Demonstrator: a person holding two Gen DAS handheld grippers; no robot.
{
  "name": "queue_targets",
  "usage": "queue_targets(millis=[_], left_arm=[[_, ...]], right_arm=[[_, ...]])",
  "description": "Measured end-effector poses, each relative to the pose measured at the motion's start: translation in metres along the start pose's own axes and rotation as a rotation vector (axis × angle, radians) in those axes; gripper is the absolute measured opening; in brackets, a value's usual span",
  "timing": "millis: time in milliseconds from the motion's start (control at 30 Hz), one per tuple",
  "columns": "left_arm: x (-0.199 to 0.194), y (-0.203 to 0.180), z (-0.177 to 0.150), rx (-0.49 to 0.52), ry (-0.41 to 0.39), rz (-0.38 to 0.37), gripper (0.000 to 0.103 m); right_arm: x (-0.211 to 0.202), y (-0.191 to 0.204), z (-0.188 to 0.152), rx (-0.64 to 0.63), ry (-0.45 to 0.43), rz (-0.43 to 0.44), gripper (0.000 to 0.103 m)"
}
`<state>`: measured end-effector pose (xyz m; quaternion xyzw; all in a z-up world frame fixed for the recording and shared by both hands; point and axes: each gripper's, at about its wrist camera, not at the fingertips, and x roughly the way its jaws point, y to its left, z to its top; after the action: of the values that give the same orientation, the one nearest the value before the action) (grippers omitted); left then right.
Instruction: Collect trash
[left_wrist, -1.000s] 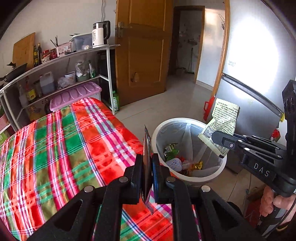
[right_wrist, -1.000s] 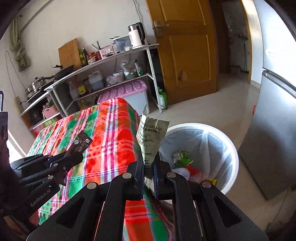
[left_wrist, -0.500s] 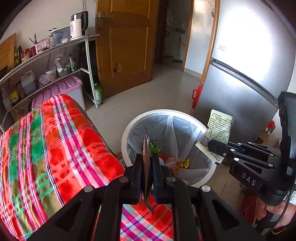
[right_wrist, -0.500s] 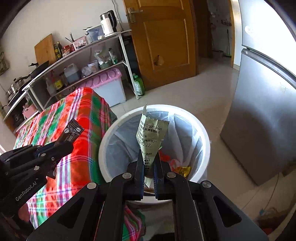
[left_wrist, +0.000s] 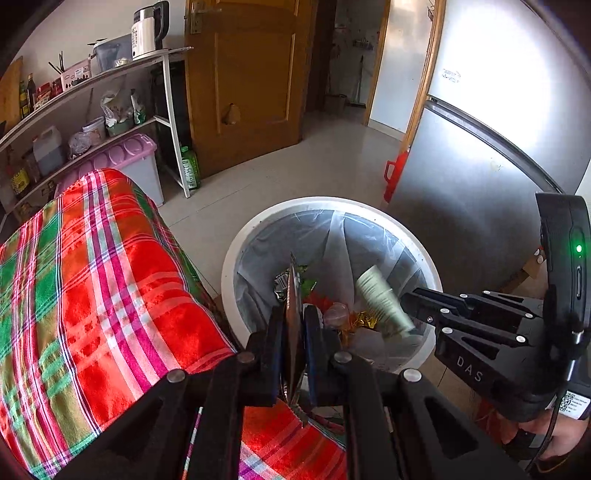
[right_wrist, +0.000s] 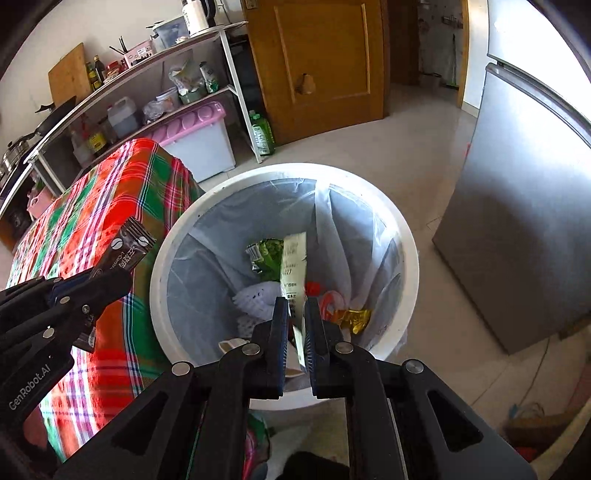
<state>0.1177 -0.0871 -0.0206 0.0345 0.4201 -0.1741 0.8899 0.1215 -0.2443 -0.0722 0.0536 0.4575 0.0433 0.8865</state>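
- Right now the pale green wrapper (right_wrist: 293, 266) sits between the fingers of the right gripper (right_wrist: 295, 325), above the open mouth of the white bin (right_wrist: 369, 188); the fingers stand a little apart around it, and I cannot tell for sure whether they grip it or have just let go (from the left wrist view the wrapper (left_wrist: 382, 301) is motion-blurred, just off the right gripper's (left_wrist: 410, 308) tips).
- The dark coffee sachet (right_wrist: 127, 251) is pinched in the left gripper (right_wrist: 110, 275), pressed together on its lower end, and hangs over the near edge of the plaid-covered table beside the bin's left rim.
- From its own camera the left gripper (left_wrist: 295, 325) shows the sachet (left_wrist: 293, 306) edge-on, a thin dark strip clamped upright between the two pads, lined up with the near left part of the bin (left_wrist: 332, 203).
- Inside the bin, on its grey liner bag (right_wrist: 221, 236), lie a green snack packet (right_wrist: 267, 254), a white netted piece (right_wrist: 255, 299), something red (right_wrist: 325, 295) and a gold foil scrap (right_wrist: 354, 317).
- The plaid cloth (left_wrist: 92, 277), red, green and pink, covers the table on the left, touching or nearly touching the bin's side.
- A grey fridge (right_wrist: 524, 221) stands on the right, well apart from the table.
- Farther off are a brown door (left_wrist: 251, 81), a shelf rack (left_wrist: 92, 77) with a kettle (left_wrist: 147, 29) on top, a storage box with a pink lid (right_wrist: 195, 125) and a green bottle (right_wrist: 262, 134) on the floor.
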Motion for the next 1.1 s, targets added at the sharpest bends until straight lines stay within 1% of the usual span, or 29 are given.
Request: queue_targets(millis=[33, 67, 100, 133, 200, 233, 267, 300, 333, 433, 533, 600, 700, 767, 833, 967, 1100], left_arm=[[0.000, 0.000, 0.000, -0.004, 0.003, 0.000, 0.021], [0.001, 0.001, 0.001, -0.010, 0.006, 0.001, 0.025], [0.001, 0.002, 0.000, -0.016, 0.005, 0.001, 0.032], [0.000, 0.003, 0.000, -0.021, 0.005, 0.003, 0.035], [-0.003, 0.004, 0.000, -0.018, -0.004, 0.005, 0.038], [-0.006, 0.004, -0.001, -0.019, -0.010, 0.009, 0.045], [-0.009, 0.005, -0.001, -0.025, -0.017, 0.014, 0.049], [-0.012, 0.006, -0.001, -0.032, -0.026, 0.014, 0.054], [-0.016, 0.007, -0.002, -0.040, -0.035, 0.016, 0.057], [-0.029, 0.005, -0.005, -0.022, -0.072, 0.063, 0.060], [-0.043, 0.007, -0.010, -0.034, -0.098, 0.068, 0.066], [-0.053, 0.008, -0.013, -0.045, -0.124, 0.094, 0.070], [-0.067, 0.009, -0.019, -0.050, -0.155, 0.126, 0.071], [-0.074, 0.011, -0.024, -0.057, -0.170, 0.124, 0.071], [-0.082, 0.010, -0.029, -0.058, -0.184, 0.129, 0.072], [-0.092, 0.008, -0.041, -0.051, -0.196, 0.128, 0.072], [-0.099, 0.009, -0.048, -0.075, -0.200, 0.119, 0.074]], right_arm=[[0.001, 0.001, 0.000, -0.004, 0.002, 0.001, 0.011], [0.001, 0.001, -0.001, -0.006, -0.002, -0.011, 0.015], [0.001, 0.001, -0.001, -0.005, -0.007, -0.020, 0.017], [0.000, 0.001, -0.001, -0.001, -0.010, -0.021, 0.020], [-0.003, 0.000, -0.002, 0.011, -0.026, -0.013, 0.022], [-0.005, 0.000, -0.002, 0.015, -0.034, -0.010, 0.027], [-0.007, 0.000, -0.003, 0.020, -0.042, -0.008, 0.037], [-0.011, 0.000, -0.003, 0.026, -0.053, -0.008, 0.042], [-0.014, 0.000, -0.004, 0.031, -0.065, -0.005, 0.049], [-0.029, 0.004, -0.008, 0.043, -0.111, 0.010, 0.049], [-0.043, 0.008, -0.013, 0.049, -0.146, 0.001, 0.049], [-0.054, 0.012, -0.019, 0.049, -0.175, 0.004, 0.049], [-0.070, 0.019, -0.029, 0.033, -0.212, -0.012, 0.049], [-0.080, 0.025, -0.035, 0.023, -0.236, -0.037, 0.049], [-0.089, 0.028, -0.042, 0.023, -0.259, -0.044, 0.049], [-0.102, 0.034, -0.052, 0.030, -0.284, -0.053, 0.049], [-0.113, 0.040, -0.060, 0.022, -0.305, -0.079, 0.049]])
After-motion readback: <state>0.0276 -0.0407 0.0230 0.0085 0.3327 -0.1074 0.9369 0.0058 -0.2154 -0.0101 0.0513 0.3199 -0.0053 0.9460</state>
